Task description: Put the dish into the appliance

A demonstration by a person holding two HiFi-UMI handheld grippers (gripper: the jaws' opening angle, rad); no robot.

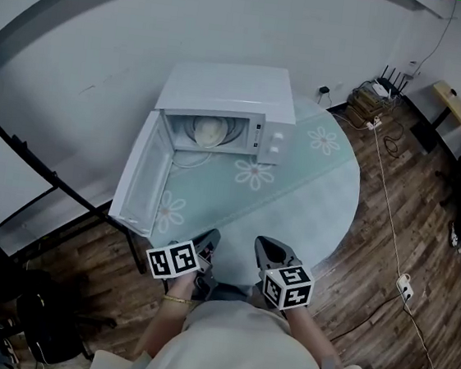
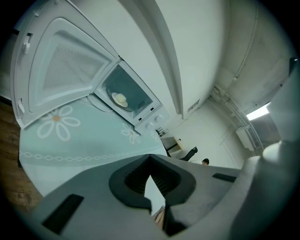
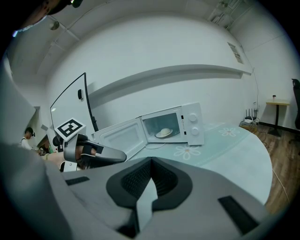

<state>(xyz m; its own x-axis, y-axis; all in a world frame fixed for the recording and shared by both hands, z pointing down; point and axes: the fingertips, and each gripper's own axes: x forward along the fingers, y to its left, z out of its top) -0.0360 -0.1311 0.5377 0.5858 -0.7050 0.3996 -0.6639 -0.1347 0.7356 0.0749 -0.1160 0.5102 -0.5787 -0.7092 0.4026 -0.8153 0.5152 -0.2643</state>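
Looks to me like the main job is basically done here. The dish (image 1: 209,132) is sitting inside the microwave (image 1: 224,96), roughly in the middle of the cavity, and nothing is touching it. The microwave is standing at the far side of the round flowery table (image 1: 313,189), and its door (image 1: 142,174) is hanging wide open, swung out to the left and toward the near side.

Both hands are hanging back at the near edge of the table, well apart from the microwave. The left tongs (image 1: 206,241) are pinched fully together with nothing between them. You're just looking through the little gap behind the tips at the table and wall. Same deal with the right tongs (image 1: 270,247): the tips are meeting and they're carrying nothing. They're sitting side by side, near each other, both angling down a bit toward the table.

So as far as I can judge, the "put it in" part is looking finished. The only thing I'd guess is left is swinging that door closed, if that even counts as part of the task. The left tongs are sitting nearer the door's free edge, so they'd probably be doing the pushing.
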